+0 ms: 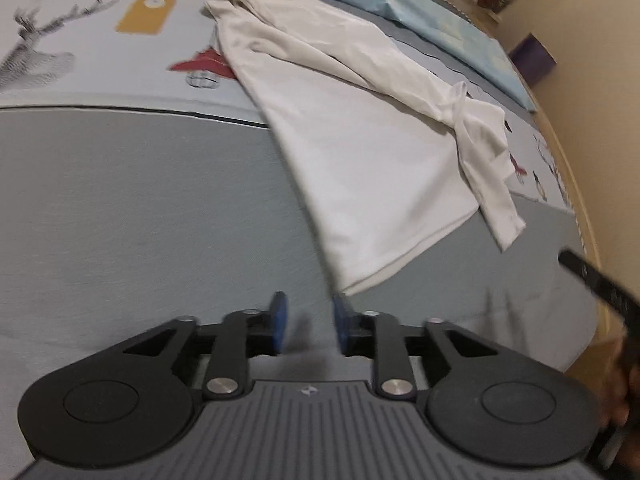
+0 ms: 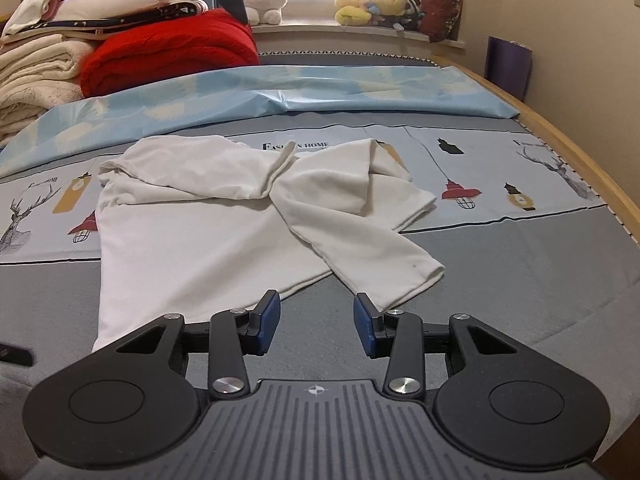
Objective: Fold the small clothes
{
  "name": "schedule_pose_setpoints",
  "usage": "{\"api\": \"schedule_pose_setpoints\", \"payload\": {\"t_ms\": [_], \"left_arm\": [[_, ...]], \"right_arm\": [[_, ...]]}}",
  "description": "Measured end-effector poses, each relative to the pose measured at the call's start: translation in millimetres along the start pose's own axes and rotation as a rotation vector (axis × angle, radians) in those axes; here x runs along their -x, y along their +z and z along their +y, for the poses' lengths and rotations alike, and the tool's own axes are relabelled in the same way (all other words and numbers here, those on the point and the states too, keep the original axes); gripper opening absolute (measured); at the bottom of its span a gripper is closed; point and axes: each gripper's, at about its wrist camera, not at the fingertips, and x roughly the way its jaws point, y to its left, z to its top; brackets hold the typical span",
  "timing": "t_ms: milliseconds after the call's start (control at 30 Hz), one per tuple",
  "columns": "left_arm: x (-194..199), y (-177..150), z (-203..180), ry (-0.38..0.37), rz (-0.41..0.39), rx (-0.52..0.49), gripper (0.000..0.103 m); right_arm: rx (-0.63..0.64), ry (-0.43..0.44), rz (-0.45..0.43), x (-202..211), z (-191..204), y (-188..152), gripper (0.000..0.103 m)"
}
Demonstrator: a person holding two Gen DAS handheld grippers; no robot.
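1. Garment first: you are looking at a white long-sleeved top (image 2: 192, 232) lying on the grey part of the bedspread (image 2: 520, 272), its sleeves already crossed over the chest and its hem at the near edge, closest to you.
2. You are holding the left gripper (image 1: 306, 322) empty, its blue pads standing moderately apart, just short of the near left hem corner (image 1: 352, 284); whether the right pad is brushing the cloth is hard to tell through the blur.
3. You are holding the right gripper (image 2: 316, 322) empty too, pads spread wide, just near of the right sleeve cuff (image 2: 416, 280) that is overhanging the hem.
4. Judging by the layout, you are setting up a bottom-to-top fold, so you should be taking both hem corners level with each other.
5. On the right you are risking a pinch of the cuff alone; be sliding the lower finger under both cuff and body layer.
6. While lifting, be carrying both corners far together, toward the collar (image 2: 280, 160), so the crossed sleeves are staying trapped inside.
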Motion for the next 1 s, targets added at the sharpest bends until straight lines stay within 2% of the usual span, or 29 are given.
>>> {"api": "schedule_pose_setpoints", "payload": {"t_ms": [33, 167, 300, 333, 367, 400, 500, 633, 700, 800, 900, 1000], "left_arm": [[-9, 2, -6, 0.002, 0.004, 0.015, 0.041], [-44, 12, -25, 0.041, 0.039, 0.089, 0.05], [-65, 14, -26, 0.113, 0.035, 0.164, 0.048], [-68, 15, -28, 0.118, 0.024, 0.161, 0.043], [-68, 15, -31, 0.121, 0.009, 0.139, 0.016], [-69, 14, -35, 0.124, 0.012, 0.109, 0.005], [-63, 7, -42, 0.146, 0.006, 0.012, 0.005], [-41, -7, -38, 0.125, 0.015, -0.102, 0.005], [-30, -15, -26, 0.141, 0.064, -0.169, 0.005], [-13, -35, -1, 0.211, 0.143, -0.288, 0.005], [7, -55, 38, 0.264, 0.224, -0.345, 0.005], [26, -79, 67, 0.257, 0.293, -0.415, 0.005]], "right_arm": [[-0.001, 0.002, -0.001, 0, -2, 0, 0.042], [0.013, -0.007, -0.017, 4, -14, 3, 0.042], [0.055, -0.043, -0.038, 14, -33, 2, 0.042], [0.058, -0.053, -0.038, 16, -38, 1, 0.042], [0.055, -0.06, -0.038, 18, -43, 0, 0.042], [0.046, -0.067, -0.037, 20, -50, 0, 0.042], [0.003, -0.077, -0.041, 25, -65, -1, 0.042], [-0.079, -0.072, -0.034, 26, -74, 0, 0.042], [-0.119, -0.064, -0.024, 25, -72, 1, 0.042], [-0.142, -0.05, -0.022, 20, -62, 0, 0.042], [-0.137, -0.032, 0.01, 11, -46, -5, 0.042], [-0.135, 0.005, 0.029, 3, -30, -4, 0.042]]}}
